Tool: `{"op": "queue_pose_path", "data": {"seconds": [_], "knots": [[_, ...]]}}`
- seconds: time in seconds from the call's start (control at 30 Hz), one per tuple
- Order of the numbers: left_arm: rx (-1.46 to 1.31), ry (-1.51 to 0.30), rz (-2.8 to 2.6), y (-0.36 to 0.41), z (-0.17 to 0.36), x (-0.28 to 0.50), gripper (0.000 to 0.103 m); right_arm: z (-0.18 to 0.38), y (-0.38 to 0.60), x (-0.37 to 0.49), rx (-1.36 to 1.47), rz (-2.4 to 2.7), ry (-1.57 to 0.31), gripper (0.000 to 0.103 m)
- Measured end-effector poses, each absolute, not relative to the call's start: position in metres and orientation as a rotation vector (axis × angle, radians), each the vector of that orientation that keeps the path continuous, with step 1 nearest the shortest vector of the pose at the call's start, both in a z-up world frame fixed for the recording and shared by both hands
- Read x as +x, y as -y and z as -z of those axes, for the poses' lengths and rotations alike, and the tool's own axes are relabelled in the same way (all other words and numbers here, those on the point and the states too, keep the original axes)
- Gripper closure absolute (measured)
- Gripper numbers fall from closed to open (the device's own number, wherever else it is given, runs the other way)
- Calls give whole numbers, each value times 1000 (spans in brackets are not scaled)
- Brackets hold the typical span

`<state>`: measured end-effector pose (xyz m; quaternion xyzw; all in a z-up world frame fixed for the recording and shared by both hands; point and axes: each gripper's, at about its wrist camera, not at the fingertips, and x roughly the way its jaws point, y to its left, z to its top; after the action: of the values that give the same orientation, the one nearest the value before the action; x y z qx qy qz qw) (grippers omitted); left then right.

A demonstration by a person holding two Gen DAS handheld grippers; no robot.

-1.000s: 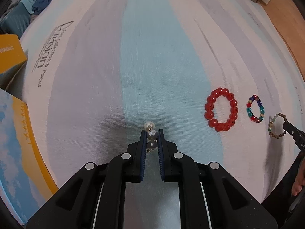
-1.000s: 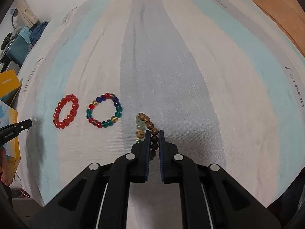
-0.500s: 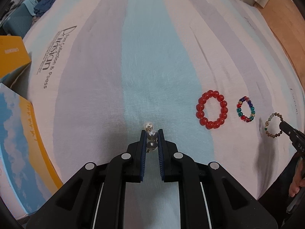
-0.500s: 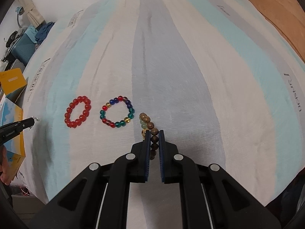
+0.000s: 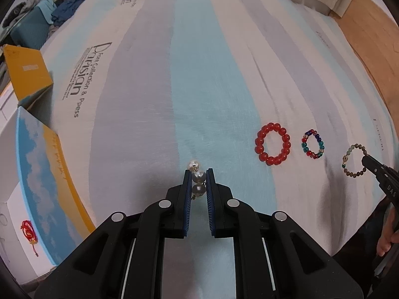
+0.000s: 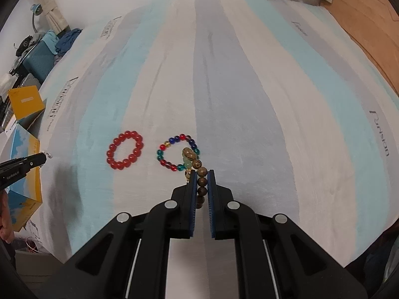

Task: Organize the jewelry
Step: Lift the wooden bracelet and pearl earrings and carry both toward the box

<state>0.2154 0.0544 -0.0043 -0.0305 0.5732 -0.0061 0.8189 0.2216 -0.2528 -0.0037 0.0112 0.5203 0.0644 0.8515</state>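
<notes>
My left gripper [image 5: 198,174] is shut on a string of clear pearl-like beads [image 5: 198,177] and holds it above the striped mattress [image 5: 199,87]. My right gripper [image 6: 201,174] is shut on a brown wooden bead bracelet [image 6: 201,172] with a few green beads, which hangs in the air. In the left wrist view that bracelet [image 5: 355,160] hangs as a loop from the right gripper's tips [image 5: 366,160]. A red bead bracelet [image 5: 272,147] [image 6: 125,153] and a multicoloured bead bracelet [image 5: 313,144] [image 6: 174,152] lie flat side by side on the mattress between the two grippers.
At the mattress's left edge stand a blue-and-yellow box [image 5: 42,174] and an orange box [image 5: 27,72]. A red knotted cord [image 5: 29,231] lies on the white surface [image 5: 10,224] beside the blue box. A wooden floor [image 6: 369,17] lies to the right. Clothes and a teal case [image 6: 42,52] are at the far left.
Both grippers have risen and drawn back from the mattress, each still holding its beads. The red and multicoloured bracelets have not moved.
</notes>
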Motion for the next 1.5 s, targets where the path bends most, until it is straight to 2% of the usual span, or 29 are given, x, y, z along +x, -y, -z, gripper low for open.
{"op": "queue_pose_path", "data": {"seconds": [1.03, 1.5], "knots": [[-167, -1088, -80, -184, -73, 140, 93, -62, 70, 192, -117, -346, -993, 96], [-214, -1061, -160, -250, -86, 98, 93, -82, -21, 160, -177, -473, -956, 96]]}}
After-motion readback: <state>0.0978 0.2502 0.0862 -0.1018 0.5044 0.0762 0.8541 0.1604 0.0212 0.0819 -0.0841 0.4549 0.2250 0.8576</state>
